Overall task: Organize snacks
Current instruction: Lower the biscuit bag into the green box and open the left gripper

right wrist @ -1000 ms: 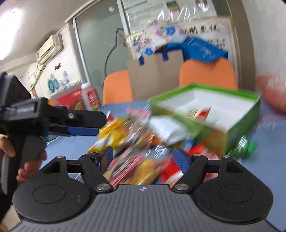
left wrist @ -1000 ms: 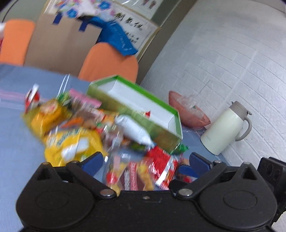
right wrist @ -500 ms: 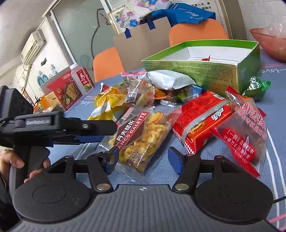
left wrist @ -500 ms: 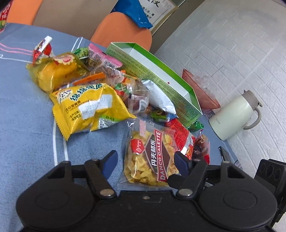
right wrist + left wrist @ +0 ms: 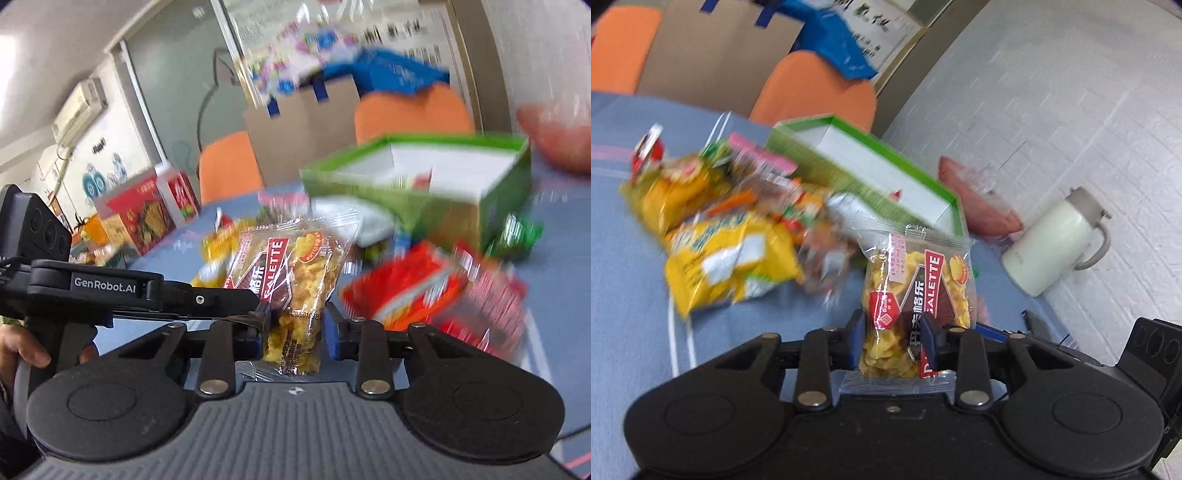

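A clear packet of yellow biscuits (image 5: 916, 273) with a red and brown label stands upright above the blue table. My left gripper (image 5: 894, 332) is shut on its lower part. The same packet (image 5: 291, 258) sits between the jaws of my right gripper (image 5: 295, 328), which are closing, and both pads squeeze its lower end. The left gripper's fingers (image 5: 207, 297) reach in from the left beside them. The green box (image 5: 820, 166) with a white inside stands open behind, and its wall (image 5: 509, 192) shows at the right. A yellow bag (image 5: 731, 254) and a red packet (image 5: 406, 288) lie in the snack pile.
A white jug (image 5: 1052, 247) and a pink bowl (image 5: 979, 199) stand by the brick wall on the right. Orange chairs (image 5: 812, 88) and cardboard line the far edge. A red carton (image 5: 144, 210) stands far left. A person's hand (image 5: 33, 350) grips the left handle.
Half a second ago the biscuit packet lay flat on the table between open jaws. Now both grippers have closed on it and it is lifted upright.
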{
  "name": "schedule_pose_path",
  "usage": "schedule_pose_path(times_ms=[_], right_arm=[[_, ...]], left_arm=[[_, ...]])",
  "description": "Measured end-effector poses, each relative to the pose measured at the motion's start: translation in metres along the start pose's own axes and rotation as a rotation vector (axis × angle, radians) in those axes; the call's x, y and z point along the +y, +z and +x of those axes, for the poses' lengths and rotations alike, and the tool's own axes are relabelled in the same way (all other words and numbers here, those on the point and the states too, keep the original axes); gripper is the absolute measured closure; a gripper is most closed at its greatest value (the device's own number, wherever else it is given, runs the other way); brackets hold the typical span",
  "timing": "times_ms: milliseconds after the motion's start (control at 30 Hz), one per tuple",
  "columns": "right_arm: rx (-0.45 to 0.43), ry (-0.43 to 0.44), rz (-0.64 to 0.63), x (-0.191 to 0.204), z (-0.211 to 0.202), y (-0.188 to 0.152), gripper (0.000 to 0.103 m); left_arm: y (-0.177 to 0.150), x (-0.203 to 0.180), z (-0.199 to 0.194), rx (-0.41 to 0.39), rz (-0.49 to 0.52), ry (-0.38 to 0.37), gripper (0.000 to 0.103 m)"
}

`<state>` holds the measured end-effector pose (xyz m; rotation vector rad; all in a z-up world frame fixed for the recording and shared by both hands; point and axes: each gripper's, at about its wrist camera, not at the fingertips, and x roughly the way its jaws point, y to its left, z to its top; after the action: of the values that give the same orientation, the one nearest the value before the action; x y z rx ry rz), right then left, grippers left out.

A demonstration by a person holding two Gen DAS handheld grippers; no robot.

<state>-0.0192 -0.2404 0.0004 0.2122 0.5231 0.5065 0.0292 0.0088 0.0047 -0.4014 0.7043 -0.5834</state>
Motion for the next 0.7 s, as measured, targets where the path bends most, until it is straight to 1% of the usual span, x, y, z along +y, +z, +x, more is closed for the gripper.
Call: schedule_pose_path(times_ms=[133, 233, 333, 500, 700], right_arm=[[-0.087, -0.013, -0.013, -0.012, -0.013, 0.025, 0.051], [-0.144, -0.047, -0.02, -0.025, -0.016, 0.045, 0.053], [-0.188, -0.085, -0.034, -0.041, -0.015, 0.063, 0.053], [-0.225, -0.132, -0.027, -0.073, -0.003, 0.086, 0.053], [-0.232, -0.151, 0.014, -0.11, 0.02, 0.1, 0.053]], left_arm=[[0.029, -0.02, 0.013, -0.038, 0.04, -0.04, 0.075], [0.052, -0.031, 0.033, -0.048, 0.033, -0.083, 0.074], [0.074, -0.041, 0.057, -0.06, 0.053, -0.105, 0.074], [0.1, -0.05, 0.097, -0.059, 0.063, -0.118, 0.074], [0.12, -0.044, 0.14, -0.045, 0.05, -0.107, 0.074]])
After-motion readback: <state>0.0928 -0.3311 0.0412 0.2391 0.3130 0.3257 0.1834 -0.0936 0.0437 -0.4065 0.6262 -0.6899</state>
